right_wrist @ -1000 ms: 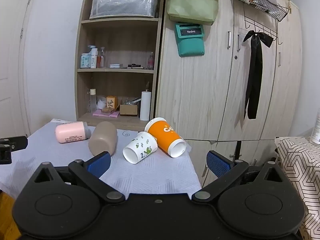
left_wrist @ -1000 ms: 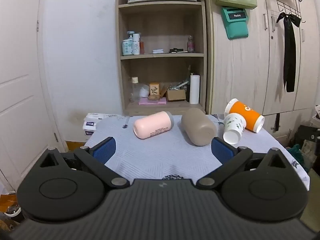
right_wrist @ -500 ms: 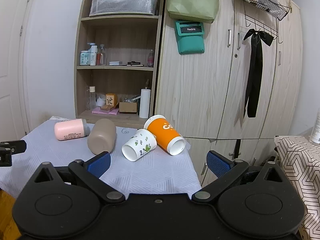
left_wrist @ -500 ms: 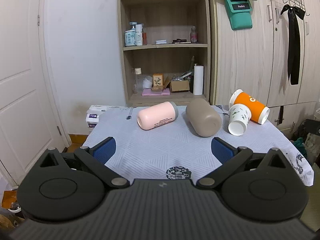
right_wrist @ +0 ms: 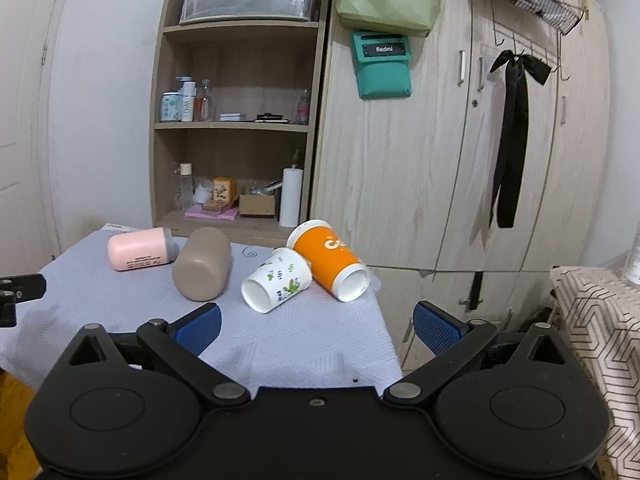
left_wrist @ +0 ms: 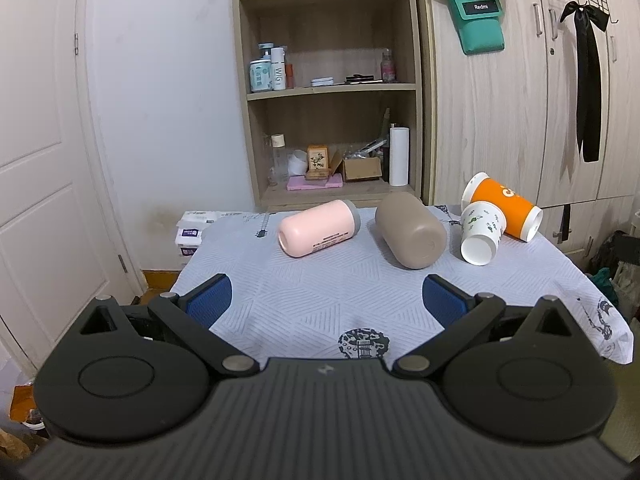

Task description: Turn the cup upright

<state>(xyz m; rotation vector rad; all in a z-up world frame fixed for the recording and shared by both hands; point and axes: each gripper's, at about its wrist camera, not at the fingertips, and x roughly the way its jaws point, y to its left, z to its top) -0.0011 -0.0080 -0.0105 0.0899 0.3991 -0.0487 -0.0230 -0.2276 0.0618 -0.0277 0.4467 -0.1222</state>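
Several cups lie on their sides on a table with a pale blue cloth (left_wrist: 320,300): a pink cup (left_wrist: 318,233), a brown cup (left_wrist: 410,235), a white leaf-print paper cup (left_wrist: 481,233) and an orange paper cup (left_wrist: 505,205). They also show in the right wrist view: pink (right_wrist: 138,248), brown (right_wrist: 203,262), white (right_wrist: 277,280), orange (right_wrist: 329,258). My left gripper (left_wrist: 326,300) is open and empty, short of the cups. My right gripper (right_wrist: 316,324) is open and empty at the table's right front corner.
An open shelf unit (left_wrist: 332,88) with bottles and boxes stands behind the table. Wooden wardrobe doors (right_wrist: 460,140) stand to the right. A patterned surface (right_wrist: 592,320) is at far right. The table's right edge (right_wrist: 384,320) drops beside my right gripper.
Both grippers have drawn back and risen a little from the table; the cups look lower and farther in the left view. No cup has moved.
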